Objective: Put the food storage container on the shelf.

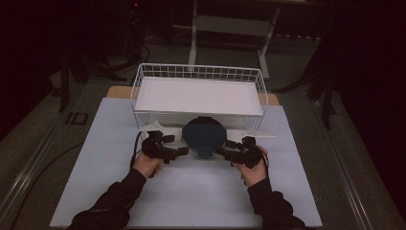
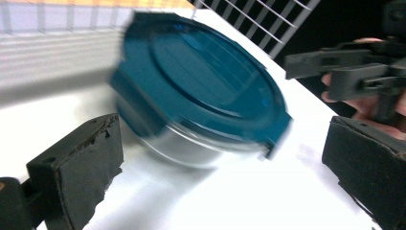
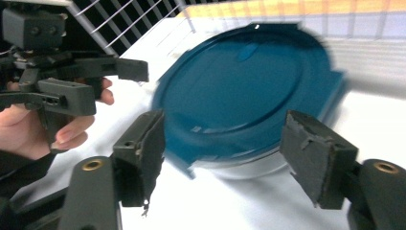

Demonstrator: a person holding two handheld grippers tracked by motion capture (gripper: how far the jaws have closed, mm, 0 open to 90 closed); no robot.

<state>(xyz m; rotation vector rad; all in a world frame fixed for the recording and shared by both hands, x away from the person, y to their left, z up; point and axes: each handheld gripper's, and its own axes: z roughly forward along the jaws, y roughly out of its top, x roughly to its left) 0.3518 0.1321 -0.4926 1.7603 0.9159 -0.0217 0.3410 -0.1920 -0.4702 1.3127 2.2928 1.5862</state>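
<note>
A round clear container with a dark teal lid [image 1: 204,135] stands on the white table top just in front of the wire basket [image 1: 143,76]. My left gripper [image 1: 184,145] is at its left side, jaws wide apart and off the container [image 2: 201,91], which sits just beyond the pads [image 2: 86,172]. My right gripper [image 1: 224,146] is at its right side, also open; the lid [image 3: 239,96] lies past its pads [image 3: 316,158] without touching them. Across the container, each gripper view shows the other gripper and the hand holding it.
The white wire basket holds a flat white board [image 1: 198,95] and stands at the back of the table. The white table top [image 1: 191,191] stretches toward me. Dark floor and a white frame stand [image 1: 230,28] lie beyond the table.
</note>
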